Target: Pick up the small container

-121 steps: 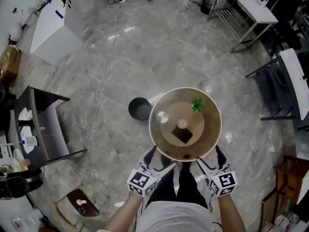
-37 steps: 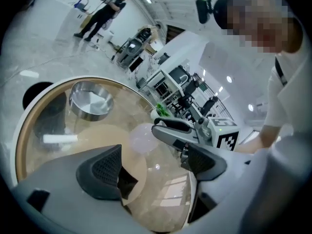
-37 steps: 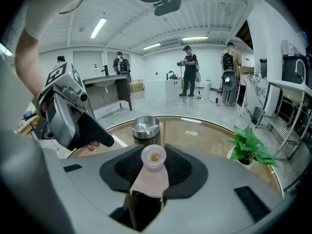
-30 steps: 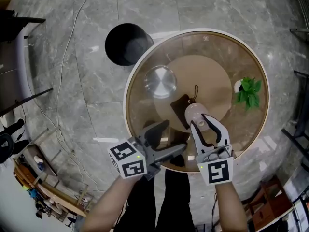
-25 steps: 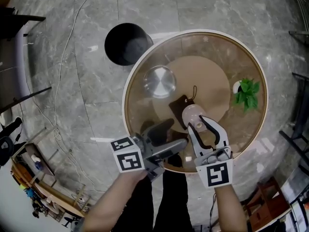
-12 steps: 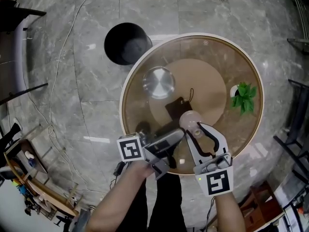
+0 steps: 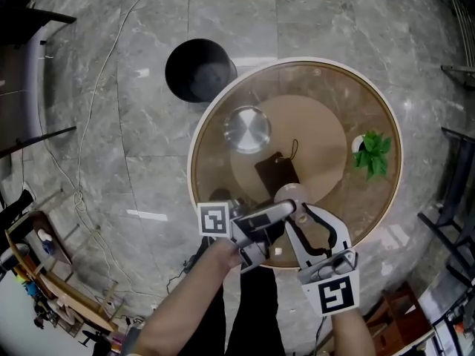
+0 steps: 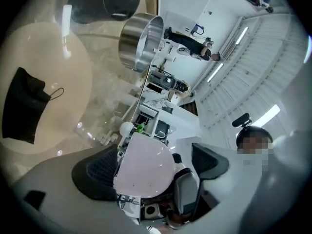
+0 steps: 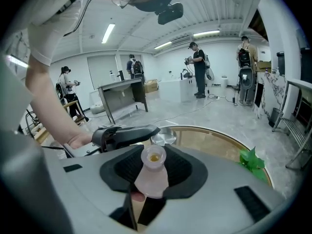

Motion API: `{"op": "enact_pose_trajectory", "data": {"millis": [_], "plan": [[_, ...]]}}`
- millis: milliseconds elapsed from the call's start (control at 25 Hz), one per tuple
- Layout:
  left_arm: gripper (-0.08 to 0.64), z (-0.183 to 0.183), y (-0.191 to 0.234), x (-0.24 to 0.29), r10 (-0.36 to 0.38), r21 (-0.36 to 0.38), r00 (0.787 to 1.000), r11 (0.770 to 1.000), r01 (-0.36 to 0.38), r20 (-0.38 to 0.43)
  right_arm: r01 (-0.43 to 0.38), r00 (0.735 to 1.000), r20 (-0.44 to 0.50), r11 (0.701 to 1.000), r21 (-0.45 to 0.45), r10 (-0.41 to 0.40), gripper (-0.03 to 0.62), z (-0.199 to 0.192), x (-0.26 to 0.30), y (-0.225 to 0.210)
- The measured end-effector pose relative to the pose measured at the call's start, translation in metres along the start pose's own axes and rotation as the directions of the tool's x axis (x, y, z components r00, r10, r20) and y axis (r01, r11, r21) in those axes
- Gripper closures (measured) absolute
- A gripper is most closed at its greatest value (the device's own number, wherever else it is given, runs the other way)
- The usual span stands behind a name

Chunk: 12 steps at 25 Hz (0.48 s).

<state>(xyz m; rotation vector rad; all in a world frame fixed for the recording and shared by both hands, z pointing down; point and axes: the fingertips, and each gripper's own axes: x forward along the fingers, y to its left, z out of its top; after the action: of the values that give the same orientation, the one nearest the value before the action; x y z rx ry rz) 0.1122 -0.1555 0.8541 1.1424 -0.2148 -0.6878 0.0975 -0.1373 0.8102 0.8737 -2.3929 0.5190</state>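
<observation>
Container (image 9: 152,175) (small, pinkish) clamped in right hand-held gripper (image 7: 300,215), left hand-held gripper (image 8: 153,167) wide, jaws just closing round its base

Steel bowl (image 7: 247,129), black pouch (image 7: 277,173), green sprig (image 7: 372,153) on round table (image 7: 326,87); black bin (image 7: 199,69) beside

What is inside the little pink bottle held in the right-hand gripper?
Down its open neck, the small container in the right gripper shows a yellowish spot. Its frosted wall hides the rest; what it is cannot be told.
</observation>
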Motion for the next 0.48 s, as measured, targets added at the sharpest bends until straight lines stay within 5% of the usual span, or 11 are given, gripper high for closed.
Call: {"op": "enact_pose_trajectory", "data": {"millis": [480], "plan": [[0.19,-0.028,-0.029,0.004,-0.018,-0.031,0.995,0.999,0.015,-0.102,0.007,0.999,0.038,1.0,0.018,-0.008,0.448,0.031,-0.028,0.012]]}}
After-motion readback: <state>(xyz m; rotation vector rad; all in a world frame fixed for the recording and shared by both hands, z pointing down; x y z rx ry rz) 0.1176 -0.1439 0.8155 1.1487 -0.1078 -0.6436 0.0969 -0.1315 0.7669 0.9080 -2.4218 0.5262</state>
